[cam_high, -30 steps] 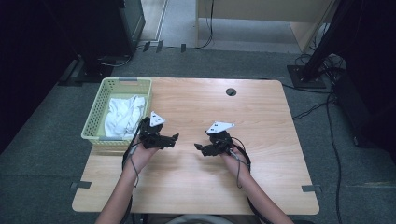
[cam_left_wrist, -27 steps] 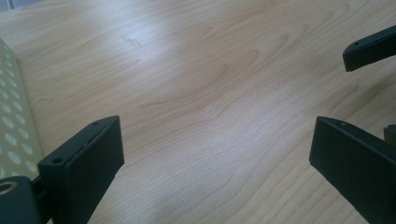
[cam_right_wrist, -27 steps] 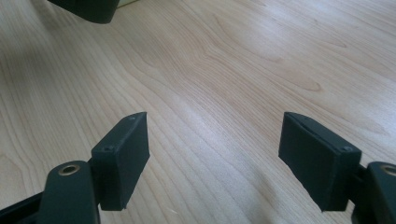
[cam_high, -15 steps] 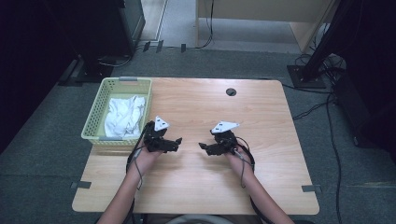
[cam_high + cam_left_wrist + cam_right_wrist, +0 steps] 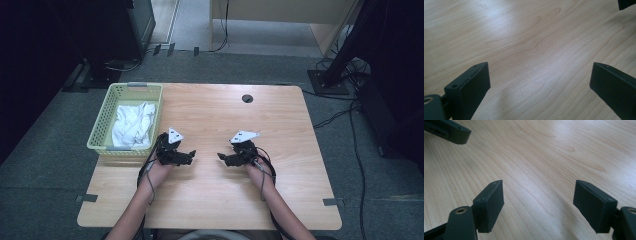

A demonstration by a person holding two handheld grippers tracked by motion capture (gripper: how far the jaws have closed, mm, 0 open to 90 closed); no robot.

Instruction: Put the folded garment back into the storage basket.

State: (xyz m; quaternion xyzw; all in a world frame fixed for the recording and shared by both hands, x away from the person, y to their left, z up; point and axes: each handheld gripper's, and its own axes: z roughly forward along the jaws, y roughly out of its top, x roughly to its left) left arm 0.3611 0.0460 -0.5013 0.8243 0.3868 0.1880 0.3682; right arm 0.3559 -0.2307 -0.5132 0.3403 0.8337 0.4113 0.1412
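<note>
Low over the wooden table, my left gripper and right gripper point at each other near the middle, a small gap between their tips. In the left gripper view my left gripper stands open, bare wood between its jaws. My right gripper is open too, with nothing between its fingers. A jaw of the other gripper shows at the top left of the right gripper view. A white cloth lies crumpled in a pale green basket at the table's left edge.
A round cable hole sits near the table's far edge. Dark equipment and cables stand on the grey floor beyond and to the right of the table. The person's forearms come in from the near edge.
Both hands have drawn a little toward the near edge, and the left gripper has sunk closer to the tabletop. The jaws of both stay wide.
</note>
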